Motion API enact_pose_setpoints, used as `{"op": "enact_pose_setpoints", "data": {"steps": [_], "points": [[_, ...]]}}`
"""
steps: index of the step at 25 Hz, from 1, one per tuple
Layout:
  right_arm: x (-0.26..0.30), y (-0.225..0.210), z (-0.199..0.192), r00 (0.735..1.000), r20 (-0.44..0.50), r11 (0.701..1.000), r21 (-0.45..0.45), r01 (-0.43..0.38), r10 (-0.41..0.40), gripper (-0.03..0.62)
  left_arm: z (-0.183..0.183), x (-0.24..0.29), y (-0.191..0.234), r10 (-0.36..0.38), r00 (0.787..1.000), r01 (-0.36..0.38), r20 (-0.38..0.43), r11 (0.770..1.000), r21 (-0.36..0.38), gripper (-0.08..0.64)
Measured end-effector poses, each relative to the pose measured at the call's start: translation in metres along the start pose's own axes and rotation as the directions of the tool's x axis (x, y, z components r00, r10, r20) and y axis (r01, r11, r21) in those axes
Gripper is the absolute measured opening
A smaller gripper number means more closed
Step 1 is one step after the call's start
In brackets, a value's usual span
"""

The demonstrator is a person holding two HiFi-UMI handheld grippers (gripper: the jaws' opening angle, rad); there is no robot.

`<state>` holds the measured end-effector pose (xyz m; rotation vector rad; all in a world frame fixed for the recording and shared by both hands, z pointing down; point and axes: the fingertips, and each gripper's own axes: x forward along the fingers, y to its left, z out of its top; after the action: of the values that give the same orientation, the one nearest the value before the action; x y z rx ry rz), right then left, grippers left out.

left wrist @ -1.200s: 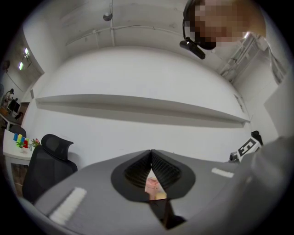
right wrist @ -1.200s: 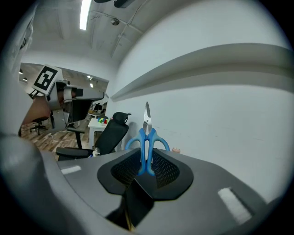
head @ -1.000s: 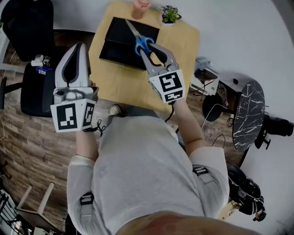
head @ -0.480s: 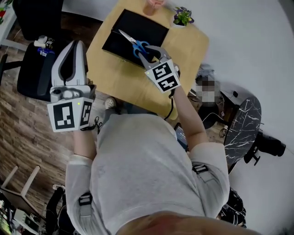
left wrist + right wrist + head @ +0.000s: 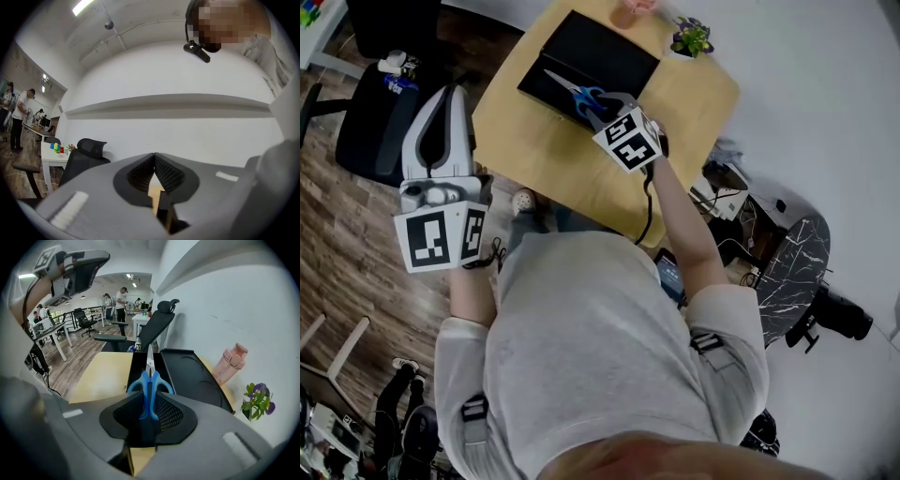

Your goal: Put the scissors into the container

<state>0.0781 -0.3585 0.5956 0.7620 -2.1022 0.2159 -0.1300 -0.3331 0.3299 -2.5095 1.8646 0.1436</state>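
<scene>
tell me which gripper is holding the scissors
The right gripper, shut on the blue-handled scissors over the black container; the left gripper is shut on nothing.

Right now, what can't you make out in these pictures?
- Whether the scissors touch the container: too small in head view, foreshortened in right gripper view.
- Pink bottle: cut by head view's top edge.
- What's below the left gripper: its own body fills the left gripper view.

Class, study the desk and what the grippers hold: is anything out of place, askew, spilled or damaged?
Nothing stands out. The right gripper grips the scissors by their blue handles, blades closed, over the black container. The pink bottle and the small plant stand upright on the table. Nothing has spilled.
</scene>
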Motion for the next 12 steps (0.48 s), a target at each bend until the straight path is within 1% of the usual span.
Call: {"op": "enact_pose_setpoints", "data": {"steps": [7, 12], "points": [[0.022, -0.002, -0.012, 0.994, -0.107, 1.000, 0.029, -0.009, 0.012, 0.083, -0.002, -0.008, 0.009, 0.024, 1.000, -0.024, -0.010, 1.000, 0.001, 0.058], [0.034, -0.001, -0.017, 0.985, -0.174, 1.000, 0.017, -0.015, 0.017, 0.083, -0.004, -0.013, 0.016, 0.041, 0.999, -0.041, -0.016, 0.999, 0.003, 0.058]]}}
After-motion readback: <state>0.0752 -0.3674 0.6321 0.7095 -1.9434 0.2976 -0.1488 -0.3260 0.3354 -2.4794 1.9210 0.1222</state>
